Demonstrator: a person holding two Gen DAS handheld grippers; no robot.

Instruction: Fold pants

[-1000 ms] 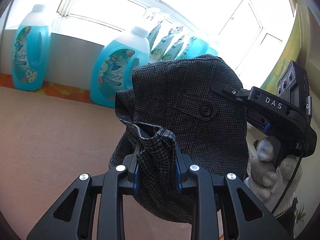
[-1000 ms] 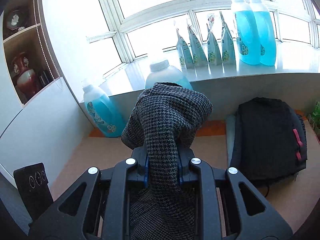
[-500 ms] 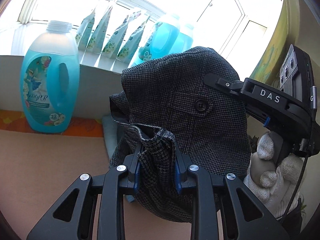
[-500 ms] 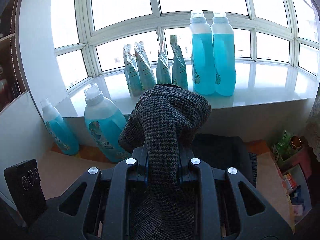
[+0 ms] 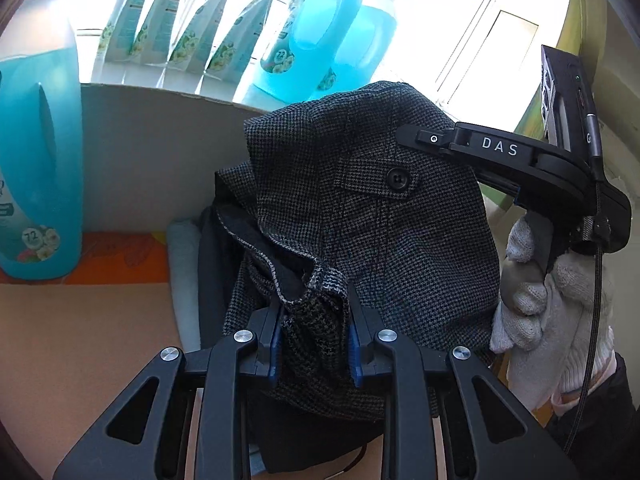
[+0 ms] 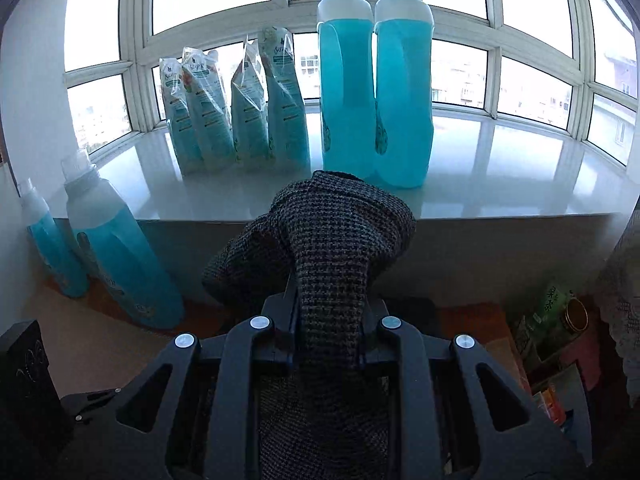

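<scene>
The grey checked pants [image 5: 360,208] hang in the air, above the tabletop [image 5: 80,340]. The left gripper [image 5: 314,344] pinches a bunch of the cloth between its fingers. The right gripper [image 6: 326,340] also clamps the pants [image 6: 328,248], in front of the windowsill [image 6: 500,176].

the pants [image 5: 400,240] are showing a dark grey and black houndstooth weave, with a black button [image 5: 397,179] on the pocket flap. the left gripper [image 5: 314,344] is showing black with blue pads [image 5: 275,342]. the bottles [image 6: 374,92] on the white sill [image 6: 500,176] are glowing turquoise under pale caps. a white knit glove [image 5: 548,300] is wrapping the black right gripper [image 6: 327,344].
</scene>
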